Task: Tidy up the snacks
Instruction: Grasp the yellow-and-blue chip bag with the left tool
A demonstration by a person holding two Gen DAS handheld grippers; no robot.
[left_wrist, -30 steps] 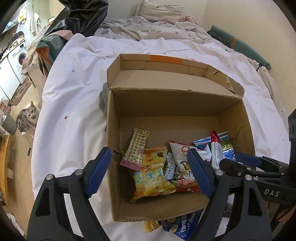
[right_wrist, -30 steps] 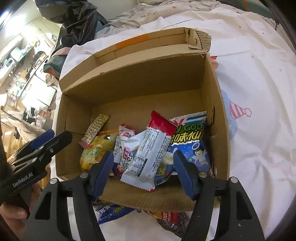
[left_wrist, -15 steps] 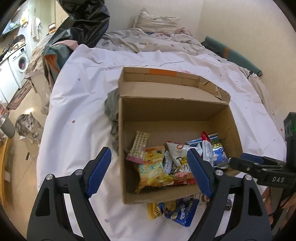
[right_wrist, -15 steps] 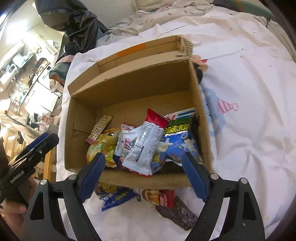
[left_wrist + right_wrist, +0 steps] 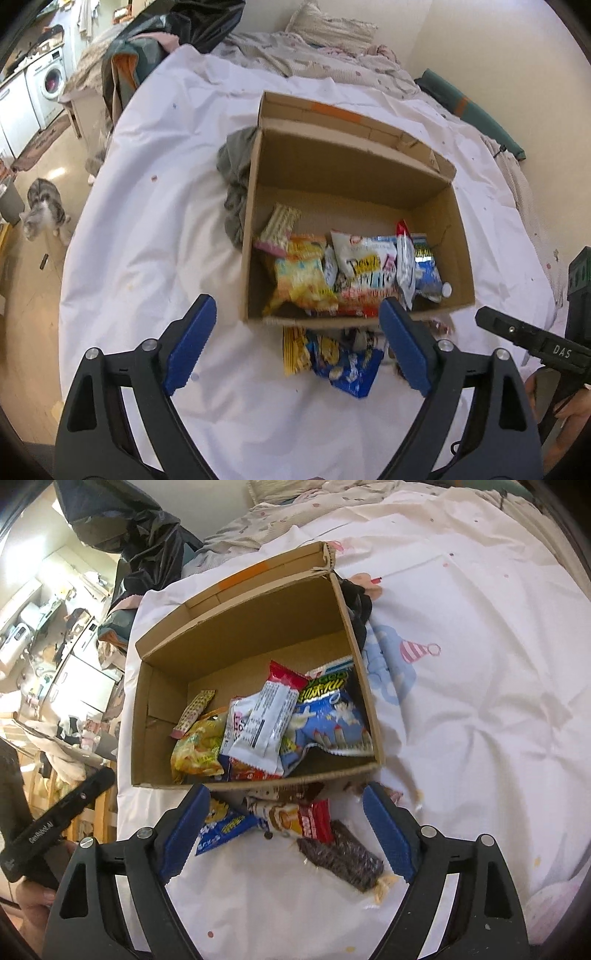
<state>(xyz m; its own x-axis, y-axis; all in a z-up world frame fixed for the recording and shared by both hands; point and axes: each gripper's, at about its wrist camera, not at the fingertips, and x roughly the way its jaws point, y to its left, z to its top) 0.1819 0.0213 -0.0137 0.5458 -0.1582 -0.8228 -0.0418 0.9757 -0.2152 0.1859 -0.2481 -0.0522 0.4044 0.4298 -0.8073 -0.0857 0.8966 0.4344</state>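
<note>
Both tongs are empty from where I'm sitting. The left tongs have just been opening and now stand wide, nothing between the blue pads, hanging over the white sheet at the bottom of the left view. The right tongs also opened up in the last second and are wide, framing a few packets on the sheet without touching any of them.

Between the right tongs' fingers lies a red and white packet, long axis running left to right. A blue packet sits just left of it, and a dark brown packet slants down toward the lower right. All three lie right at the near wall of the cardboard box.

The box sits mid-frame, open top, its long side running across the picture and the far flap standing up. Inside, piled against the near wall: a yellow bag, a white packet with a red end pointing to the upper right, a blue bag and a thin pink-ended bar leaning at the left.

It's all on a bed, rumpled bedding at the top. A washing machine is upper left, and a grey cat stands on the floor at the left edge.
</note>
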